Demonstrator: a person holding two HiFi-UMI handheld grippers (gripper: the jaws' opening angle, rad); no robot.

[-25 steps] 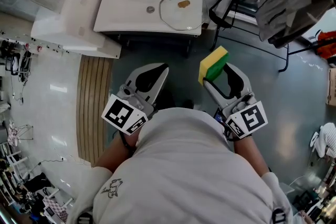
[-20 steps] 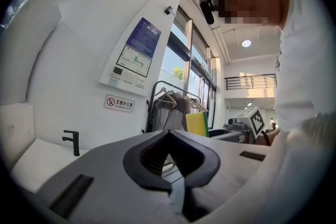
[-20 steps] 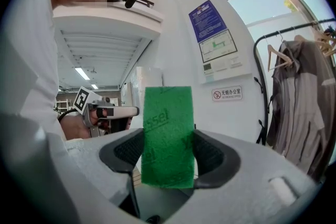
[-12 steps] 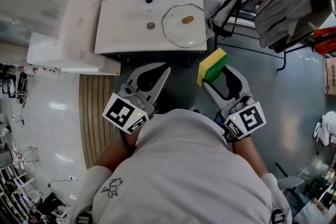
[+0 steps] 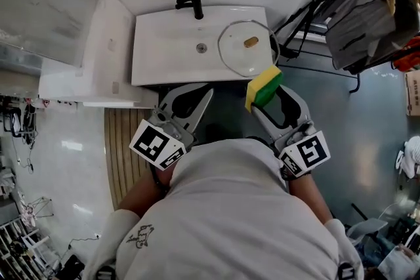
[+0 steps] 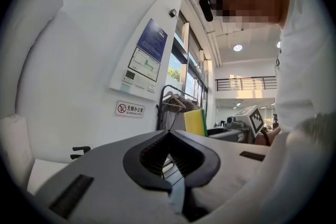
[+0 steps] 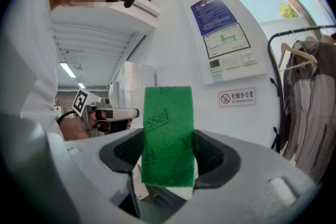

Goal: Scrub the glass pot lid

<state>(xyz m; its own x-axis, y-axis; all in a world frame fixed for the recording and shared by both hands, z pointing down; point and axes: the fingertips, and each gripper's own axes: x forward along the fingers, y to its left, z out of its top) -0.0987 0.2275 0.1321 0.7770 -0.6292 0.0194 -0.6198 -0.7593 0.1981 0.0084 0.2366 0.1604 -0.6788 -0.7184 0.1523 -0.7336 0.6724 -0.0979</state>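
"Jaws on the left gripper (image 6: 169, 135): how do they stand?"

"Shut tip to tip, with nothing between them. The person holds that gripper about level in front of the chest."

"And the right gripper (image 7: 168, 157)?"

"Its jaws are clamped on a sponge (image 5: 264, 84). It is yellow on one side and has a green scouring face on the other, and it stands up out of the jaws."

"Where is the glass pot lid (image 5: 239, 56)?"

"It lies flat on the right part of the white sink (image 5: 164, 52), brown knob up, to the right of the drain (image 5: 201, 47) and the black tap (image 5: 190, 5). Both grippers are apart from it, on the person's side of the sink. In the head view the sponge shows just below the lid's near rim."

"What's beside the sink?"

"A clothes rack (image 5: 367, 10) with grey garments to the right, and a slatted wooden mat (image 5: 121, 147) on the floor to the left."
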